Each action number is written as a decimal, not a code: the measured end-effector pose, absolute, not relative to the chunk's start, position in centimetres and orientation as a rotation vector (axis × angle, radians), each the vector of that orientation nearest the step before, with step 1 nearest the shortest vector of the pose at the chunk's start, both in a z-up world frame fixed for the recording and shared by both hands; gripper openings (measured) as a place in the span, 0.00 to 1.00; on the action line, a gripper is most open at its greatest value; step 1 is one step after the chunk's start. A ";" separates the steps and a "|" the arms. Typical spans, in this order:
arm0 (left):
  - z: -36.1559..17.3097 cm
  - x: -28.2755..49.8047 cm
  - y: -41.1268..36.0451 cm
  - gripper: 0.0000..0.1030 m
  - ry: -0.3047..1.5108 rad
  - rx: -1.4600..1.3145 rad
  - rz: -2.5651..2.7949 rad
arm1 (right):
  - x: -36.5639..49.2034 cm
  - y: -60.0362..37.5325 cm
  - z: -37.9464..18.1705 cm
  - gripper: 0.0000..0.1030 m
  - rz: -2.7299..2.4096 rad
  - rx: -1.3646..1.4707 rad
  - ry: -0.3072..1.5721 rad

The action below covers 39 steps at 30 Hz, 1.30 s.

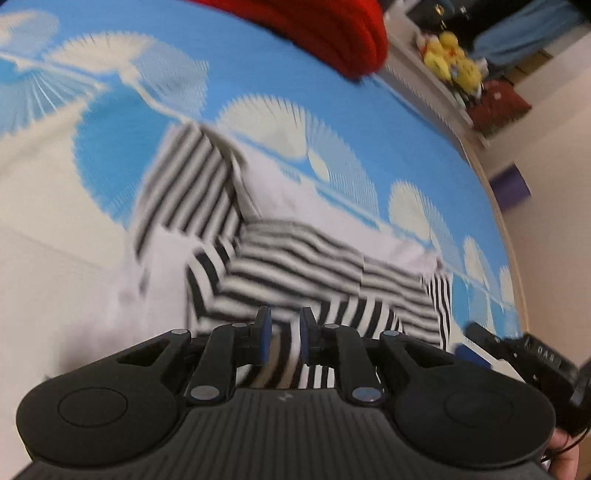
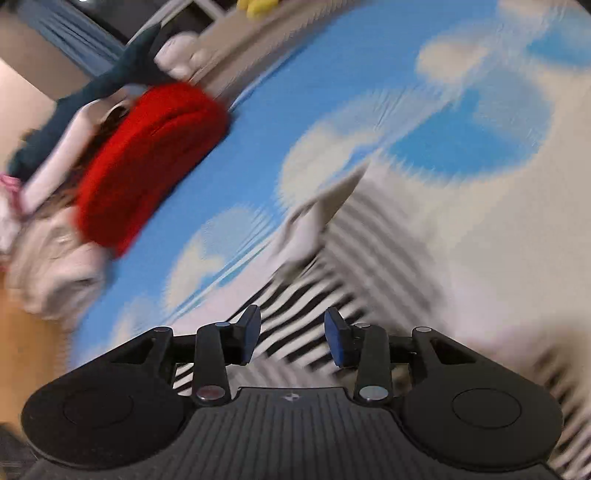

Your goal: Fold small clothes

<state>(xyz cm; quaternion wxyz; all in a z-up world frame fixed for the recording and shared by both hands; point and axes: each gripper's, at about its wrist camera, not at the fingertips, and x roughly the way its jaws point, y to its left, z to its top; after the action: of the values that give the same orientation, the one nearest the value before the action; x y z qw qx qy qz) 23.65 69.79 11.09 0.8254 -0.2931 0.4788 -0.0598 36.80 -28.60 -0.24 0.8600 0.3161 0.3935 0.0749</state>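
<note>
The surface is a bed sheet (image 1: 258, 74) printed with blue sky and white clouds, and the striped garment (image 1: 280, 258) lies spread on it, partly folded, with black-and-white bands over a plain white part. A folded red garment (image 1: 343, 33) sits well beyond it, and a heap of other clothes (image 2: 55, 266) lies at the far edge in the right wrist view.

The largest risk, judged from these blurred frames, is that the whole garment drags across the slippery sheet and the folds already made slide apart, since both tools sit low over loose cloth. A smaller risk is a pinch that takes only the top layer, or the sheet along with it, so the fold comes up crooked.

The left hand-held gripper (image 1: 285, 338) has its jaws close together with a narrow gap; striped cloth shows in that gap, but whether the pads press on it cannot be told. The garment's near edge lies right beneath it and stretches away ahead.

The right hand-held gripper (image 2: 291, 339) has its jaws apart, striped cloth showing between them without either pad touching it; the garment runs forward and to the right
</note>
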 end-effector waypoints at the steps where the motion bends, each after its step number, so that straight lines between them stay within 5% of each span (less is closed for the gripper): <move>1: 10.3 23.8 69.3 0.15 1.044 -0.616 -0.129 | 37.1 -28.3 -1.1 0.40 0.190 0.696 0.871; 5: 6.6 24.2 68.8 0.13 1.189 -0.536 -0.047 | 38.4 -26.5 -5.0 0.43 0.158 0.601 1.149; 6: 6.6 24.4 69.1 0.13 1.190 -0.558 -0.044 | 37.9 -26.6 -6.2 0.38 0.105 0.574 1.190; 13: 9.3 25.4 69.5 0.14 1.081 -0.533 -0.117 | 38.2 -26.7 -3.4 0.43 0.125 0.564 1.111; 39: 9.7 29.0 72.4 0.12 1.213 -0.421 -0.163 | 43.5 -28.2 -2.4 0.44 0.065 0.468 1.048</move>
<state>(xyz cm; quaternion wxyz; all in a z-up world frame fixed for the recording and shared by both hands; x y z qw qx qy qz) 28.96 72.41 9.65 0.7977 -0.1961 0.5652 -0.0761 43.51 -28.21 -2.36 0.8393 0.2214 0.4956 0.0306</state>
